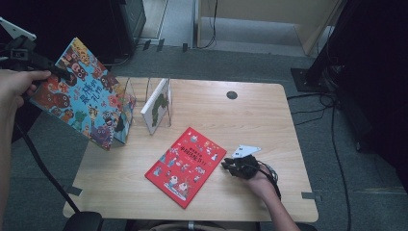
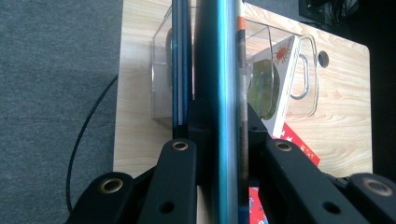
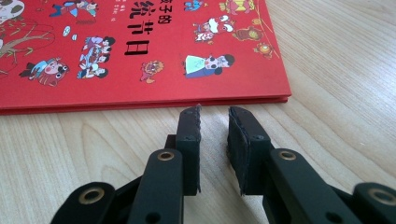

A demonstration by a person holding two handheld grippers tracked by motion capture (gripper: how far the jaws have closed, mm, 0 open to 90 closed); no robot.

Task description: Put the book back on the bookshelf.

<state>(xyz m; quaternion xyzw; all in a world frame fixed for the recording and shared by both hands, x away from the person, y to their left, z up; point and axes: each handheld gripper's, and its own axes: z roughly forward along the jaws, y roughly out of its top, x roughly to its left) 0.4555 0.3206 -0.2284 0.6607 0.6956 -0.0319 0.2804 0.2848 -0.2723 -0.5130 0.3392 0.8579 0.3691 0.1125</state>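
High view: left gripper (image 1: 57, 71) clamped on the blue picture book (image 1: 82, 94), held tilted above the table's (image 1: 269, 110) far left, beside the clear rack (image 1: 139, 103); best lowered square into a free slot; left gripper view: book edge-on between shut jaws, aligned over the rack; right gripper view: right gripper (image 3: 214, 122) slightly parted, holding nothing, resting near the red book (image 3: 140, 51).

the red book (image 3: 140, 51) shows the large black characters "節日" on its cover.
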